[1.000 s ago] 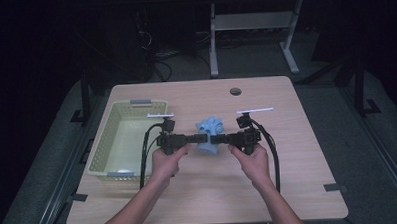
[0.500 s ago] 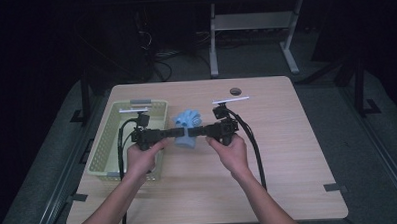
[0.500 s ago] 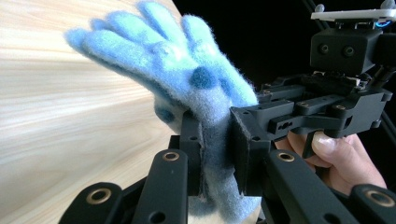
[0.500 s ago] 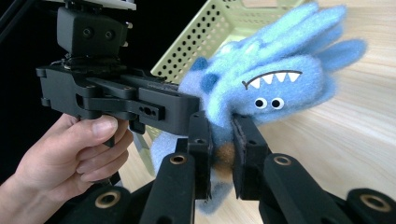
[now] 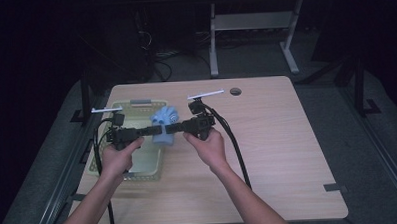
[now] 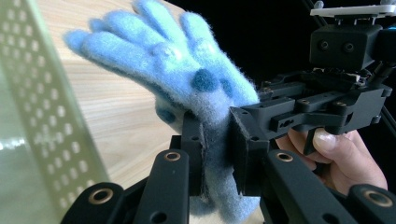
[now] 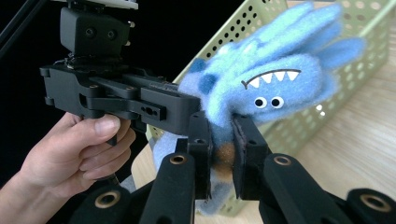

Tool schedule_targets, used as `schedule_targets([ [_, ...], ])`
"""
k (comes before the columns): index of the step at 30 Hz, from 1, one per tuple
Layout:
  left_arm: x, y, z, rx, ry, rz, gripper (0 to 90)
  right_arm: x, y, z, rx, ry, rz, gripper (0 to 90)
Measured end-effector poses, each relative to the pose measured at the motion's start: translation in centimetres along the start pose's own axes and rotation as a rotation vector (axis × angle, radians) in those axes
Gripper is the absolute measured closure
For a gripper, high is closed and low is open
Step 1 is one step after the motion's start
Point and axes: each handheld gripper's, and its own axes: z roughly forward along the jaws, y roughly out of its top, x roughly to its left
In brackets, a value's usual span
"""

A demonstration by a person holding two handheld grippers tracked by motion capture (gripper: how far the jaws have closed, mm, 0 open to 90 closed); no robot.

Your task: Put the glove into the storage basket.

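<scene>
A wooden table [image 5: 268, 159] is seen from above, with a pale green perforated basket [image 5: 113, 167] set at its left side. Two forearms come in from the bottom of the high view, each hand holding a black gripper. The left gripper [image 5: 149, 129] and the right gripper [image 5: 173, 128] are pointed toward each other from opposite sides, and a fluffy blue glove [image 5: 163, 127] is held up between them, just at the basket's right rim. In the left gripper view, the left gripper [image 6: 218, 154] is clamped on the lower part of the glove [image 6: 177, 65], the fabric being squeezed between its two pads; its jaws have just been closing on that fabric. The glove's fingers are spread upward, with dark blue spots on the pile, and the basket wall [image 6: 42, 121] is seen beside it. In the right gripper view, the right gripper [image 7: 219, 144] is clamped tight on the glove [image 7: 275, 79] as well, a brownish patch being pinched between its pads. A printed mouth with white teeth and two small eyes are shown on the glove there
</scene>
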Motion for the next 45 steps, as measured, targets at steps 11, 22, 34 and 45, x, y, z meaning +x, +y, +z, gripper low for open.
schedule_targets([
  [11, 1.6, 0.4, -2.1, -0.015, 0.015, -0.023, 78.4, 0.6, 1.1, 2.6, 0.011, 0.025, 0.008, 79.8],
  [22, 3.5, 0.4, -4.5, -0.025, 0.053, -0.059, 80.3, 0.8, 1.8, 6.0, 0.024, 0.059, 0.027, 80.1],
  [34, 5.0, 0.1, -5.7, -0.019, 0.109, -0.046, 83.0, 0.5, 1.8, 8.9, 0.049, 0.061, 0.054, 80.0],
  [45, 6.3, -0.4, -5.8, 0.02, 0.176, -0.033, 83.7, 0.1, 1.0, 10.8, 0.069, 0.03, 0.07, 79.0],
])
